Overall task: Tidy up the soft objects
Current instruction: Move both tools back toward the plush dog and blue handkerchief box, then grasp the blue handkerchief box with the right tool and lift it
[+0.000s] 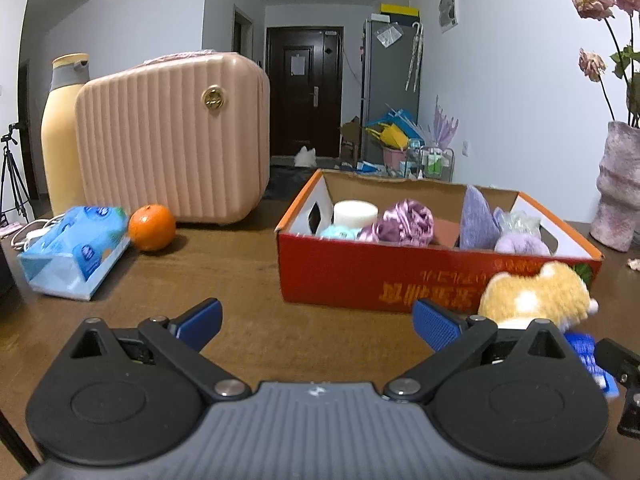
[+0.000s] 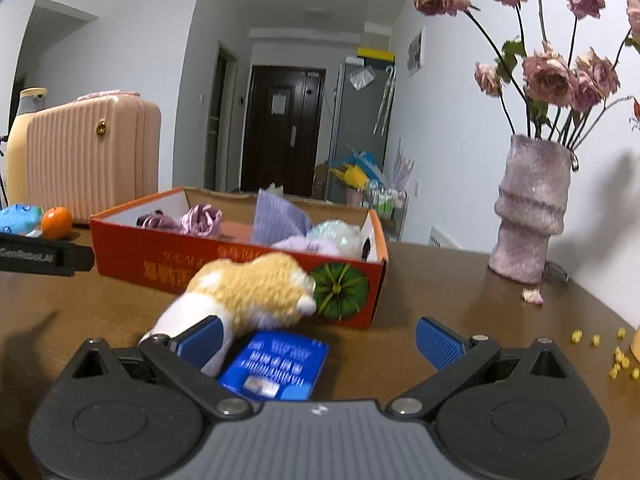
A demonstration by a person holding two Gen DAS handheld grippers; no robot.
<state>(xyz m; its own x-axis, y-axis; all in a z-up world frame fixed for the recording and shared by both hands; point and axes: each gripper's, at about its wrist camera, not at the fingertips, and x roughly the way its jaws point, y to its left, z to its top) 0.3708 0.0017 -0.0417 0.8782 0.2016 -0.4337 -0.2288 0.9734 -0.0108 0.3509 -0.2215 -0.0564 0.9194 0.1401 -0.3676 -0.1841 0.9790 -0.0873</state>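
An orange and white plush toy (image 2: 256, 292) lies on the table against the front of the red cardboard box (image 2: 132, 244), partly on a blue packet (image 2: 276, 364). My right gripper (image 2: 320, 338) is open; its left finger (image 2: 202, 336) sits against the plush's white end, with nothing clamped. My left gripper (image 1: 320, 320) is open and empty, low over the table in front of the red box (image 1: 340, 276), with the plush toy (image 1: 532, 296) just past its right finger. The box holds a shiny purple cloth (image 1: 400, 222), a lavender cloth (image 1: 478, 220), a lilac plush (image 1: 520, 244) and a white roll (image 1: 355, 212).
A tissue pack (image 1: 76, 248), an orange (image 1: 152, 227), a pink suitcase (image 1: 172, 140) and a tall yellow bottle (image 1: 64, 132) stand at the left. A vase (image 2: 528, 208) of dried roses is at the right, with yellow crumbs (image 2: 620, 356) near the table edge.
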